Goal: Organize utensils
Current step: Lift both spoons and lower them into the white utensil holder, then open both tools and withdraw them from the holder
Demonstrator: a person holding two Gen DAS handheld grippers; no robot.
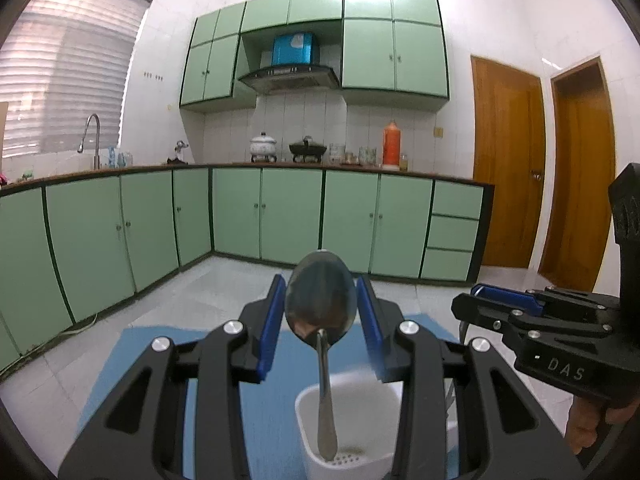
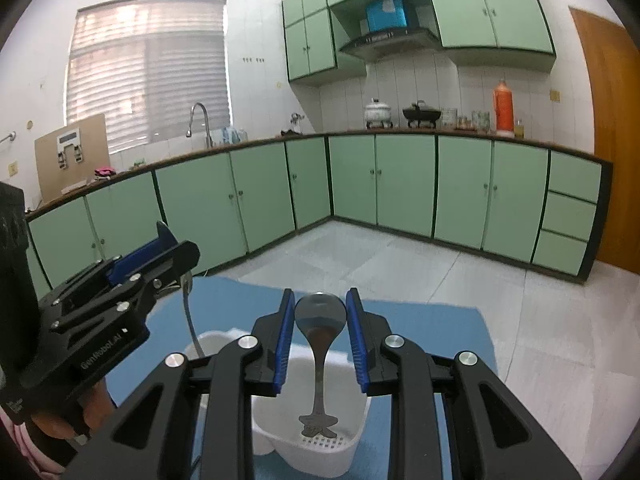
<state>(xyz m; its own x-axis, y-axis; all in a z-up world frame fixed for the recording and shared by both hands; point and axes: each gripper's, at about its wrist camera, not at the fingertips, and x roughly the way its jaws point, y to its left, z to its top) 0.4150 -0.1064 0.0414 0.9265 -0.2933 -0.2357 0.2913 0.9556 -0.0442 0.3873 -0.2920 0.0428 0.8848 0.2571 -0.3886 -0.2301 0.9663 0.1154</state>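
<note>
A white utensil holder (image 1: 348, 432) stands on a blue mat (image 1: 140, 360) below both grippers; it also shows in the right wrist view (image 2: 320, 428). In the left wrist view a metal spoon (image 1: 321, 300) stands handle-down in the holder, bowl up between the blue pads of my left gripper (image 1: 321, 308), whose jaws stand apart from it. In the right wrist view a second spoon (image 2: 320, 316) with a figured handle stands in the holder between the pads of my right gripper (image 2: 318, 320), also apart. Each gripper shows from the side in the other's view.
The blue mat (image 2: 440, 332) lies on a pale tiled surface. Green cabinets (image 1: 280, 216) run along the far walls under a counter with pots and an orange flask (image 1: 391, 144). Wooden doors (image 1: 508, 160) stand at right.
</note>
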